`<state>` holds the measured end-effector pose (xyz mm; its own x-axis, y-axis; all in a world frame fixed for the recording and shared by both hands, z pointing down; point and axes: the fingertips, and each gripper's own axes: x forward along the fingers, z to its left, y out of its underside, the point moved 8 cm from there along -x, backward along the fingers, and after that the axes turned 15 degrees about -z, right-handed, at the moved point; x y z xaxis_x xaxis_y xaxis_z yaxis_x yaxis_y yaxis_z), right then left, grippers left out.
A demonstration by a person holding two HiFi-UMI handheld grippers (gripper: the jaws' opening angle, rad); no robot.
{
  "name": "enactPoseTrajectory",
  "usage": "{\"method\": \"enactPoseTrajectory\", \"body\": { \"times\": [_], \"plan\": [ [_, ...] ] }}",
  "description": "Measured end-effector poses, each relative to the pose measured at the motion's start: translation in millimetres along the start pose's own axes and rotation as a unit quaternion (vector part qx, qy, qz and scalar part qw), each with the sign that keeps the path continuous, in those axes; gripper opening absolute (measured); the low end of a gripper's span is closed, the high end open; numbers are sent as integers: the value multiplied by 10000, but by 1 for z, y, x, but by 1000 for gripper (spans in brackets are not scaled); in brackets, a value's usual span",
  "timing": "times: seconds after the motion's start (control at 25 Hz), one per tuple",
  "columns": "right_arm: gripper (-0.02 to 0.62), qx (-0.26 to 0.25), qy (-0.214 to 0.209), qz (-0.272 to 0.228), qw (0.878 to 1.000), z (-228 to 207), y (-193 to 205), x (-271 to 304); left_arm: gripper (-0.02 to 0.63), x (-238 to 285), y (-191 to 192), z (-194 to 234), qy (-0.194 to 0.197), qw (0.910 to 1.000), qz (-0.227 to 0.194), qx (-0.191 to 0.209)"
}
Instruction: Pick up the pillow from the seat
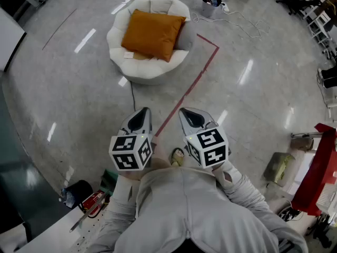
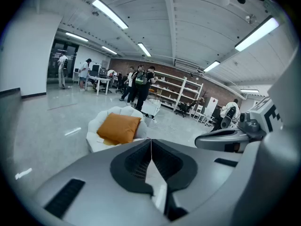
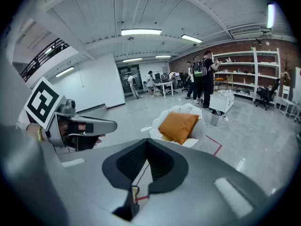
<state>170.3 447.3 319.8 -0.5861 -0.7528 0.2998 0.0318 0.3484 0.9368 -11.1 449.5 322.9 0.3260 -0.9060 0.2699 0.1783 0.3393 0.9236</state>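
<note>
An orange pillow [image 1: 152, 34] leans against the back of a round white cushioned seat [image 1: 138, 70] on the floor ahead. The pillow [image 2: 118, 128] sits left of centre in the left gripper view, and the pillow [image 3: 178, 126] lies just beyond the jaw tips in the right gripper view. My left gripper [image 1: 146, 111] and my right gripper [image 1: 184, 112] are held side by side close to my body, well short of the seat. Both are shut, with nothing between their jaws.
A red tape line [image 1: 187, 92] runs across the glossy grey floor from between the grippers toward the seat's right. A small bin [image 1: 210, 5] and white cables [image 1: 239, 20] lie behind the seat. Several people [image 2: 139, 84] stand by shelving [image 3: 244, 79] far back. Clutter [image 1: 316, 173] stands at my right.
</note>
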Motion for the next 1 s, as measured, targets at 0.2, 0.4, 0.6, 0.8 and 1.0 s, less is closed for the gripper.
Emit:
{"method": "enactPoseTrajectory", "body": {
  "times": [0.2, 0.4, 0.6, 0.8, 1.0],
  "plan": [
    [0, 31, -7, -151, 9999, 14, 9, -39, 9, -34, 2, -22, -24, 9998, -127, 124],
    [0, 16, -28, -266, 9996, 28, 10, -48, 9, -57, 7, -34, 51, 9999, -134, 71],
    [0, -153, -183, -303, 9993, 38, 8, -54, 9, -71, 13, -40, 52, 9997, -257, -24],
    [0, -150, -390, -280, 9987, 41, 9, -61, 6, -79, 20, -46, 33, 9987, -336, -377],
    [0, 43, -500, -314, 9982, 42, 10, -59, 5, -83, 22, -46, 41, 9988, -226, -442]
  ]
}}
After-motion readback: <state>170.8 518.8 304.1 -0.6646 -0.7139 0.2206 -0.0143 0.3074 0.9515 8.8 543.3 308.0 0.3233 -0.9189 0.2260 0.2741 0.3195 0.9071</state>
